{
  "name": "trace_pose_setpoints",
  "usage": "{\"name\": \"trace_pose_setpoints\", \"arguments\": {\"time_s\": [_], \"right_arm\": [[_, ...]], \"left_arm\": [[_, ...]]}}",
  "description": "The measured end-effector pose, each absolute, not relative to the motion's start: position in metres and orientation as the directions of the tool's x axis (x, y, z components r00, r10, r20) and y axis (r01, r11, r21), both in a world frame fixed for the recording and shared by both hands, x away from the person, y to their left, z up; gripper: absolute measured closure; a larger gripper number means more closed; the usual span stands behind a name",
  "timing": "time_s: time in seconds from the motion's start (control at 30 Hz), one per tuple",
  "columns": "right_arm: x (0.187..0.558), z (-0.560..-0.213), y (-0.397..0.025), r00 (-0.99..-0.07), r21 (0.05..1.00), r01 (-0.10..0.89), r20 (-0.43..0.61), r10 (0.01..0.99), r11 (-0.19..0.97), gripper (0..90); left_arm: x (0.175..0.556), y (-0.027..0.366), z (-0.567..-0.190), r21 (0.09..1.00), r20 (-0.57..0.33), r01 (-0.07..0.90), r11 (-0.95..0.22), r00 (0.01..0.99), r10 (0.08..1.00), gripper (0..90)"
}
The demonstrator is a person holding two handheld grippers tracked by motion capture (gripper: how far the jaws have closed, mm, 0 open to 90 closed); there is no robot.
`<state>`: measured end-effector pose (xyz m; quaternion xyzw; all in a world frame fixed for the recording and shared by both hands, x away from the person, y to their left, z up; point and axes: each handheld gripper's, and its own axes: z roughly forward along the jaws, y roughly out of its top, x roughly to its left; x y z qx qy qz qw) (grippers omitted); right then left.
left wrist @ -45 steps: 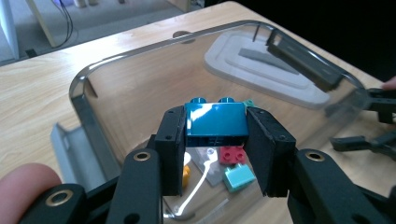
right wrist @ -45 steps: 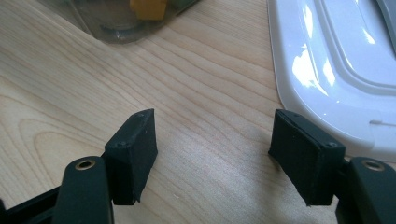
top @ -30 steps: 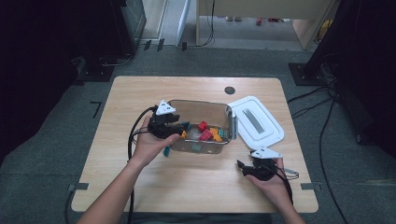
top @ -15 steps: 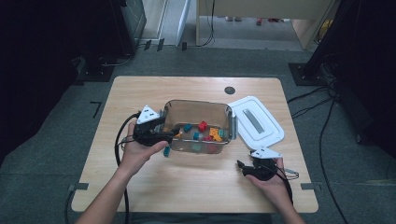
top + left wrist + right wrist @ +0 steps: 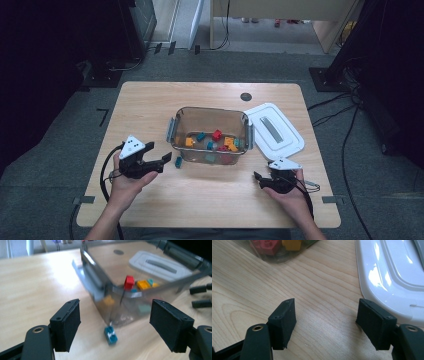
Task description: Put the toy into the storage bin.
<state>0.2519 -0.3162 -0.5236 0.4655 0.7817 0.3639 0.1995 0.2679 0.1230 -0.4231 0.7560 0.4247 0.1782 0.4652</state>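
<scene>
A clear tub (image 5: 210, 134) sits mid-bench with its white lid (image 5: 274, 128) off, lying at the tub's 3 o'clock. Most small bricks (image 5: 217, 135) are already inside; judging by that, one teal brick (image 5: 110, 334) remains loose on the bench (image 5: 145, 105), just beside the tub's near-left corner. The left tool (image 5: 167, 158) is spread, jaws framing that brick from 8 o'clock. The right tool (image 5: 257, 177), also spread and empty, rests at 5 o'clock. Bare bench lies toward 9 and 6 o'clock, the near edge close behind both hands.
</scene>
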Motion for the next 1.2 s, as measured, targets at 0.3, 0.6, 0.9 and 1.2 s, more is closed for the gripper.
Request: {"name": "trace_pose_setpoints", "arguments": {"time_s": [0.3,0.6,0.9,1.2], "right_arm": [[0.252,-0.524,-0.316,-0.486,0.755,0.583,0.027,0.873,0.301,31.7],[0.252,-0.524,-0.316,-0.486,0.755,0.583,0.027,0.873,0.301,31.7],[0.252,-0.524,-0.316,-0.486,0.755,0.583,0.027,0.873,0.301,31.6],[0.252,-0.524,-0.316,-0.486,0.755,0.583,0.027,0.873,0.301,31.7]], "left_arm": [[0.266,0.109,-0.471,0.814,-0.123,0.533,-0.232,0.549,0.826,27.1],[0.275,0.088,-0.498,0.779,-0.056,0.544,-0.311,0.554,0.83,47.3],[0.285,0.073,-0.51,0.739,-0.03,0.589,-0.326,0.512,0.858,60.4],[0.288,0.075,-0.511,0.724,-0.043,0.618,-0.306,0.483,0.875,76.4]]}}
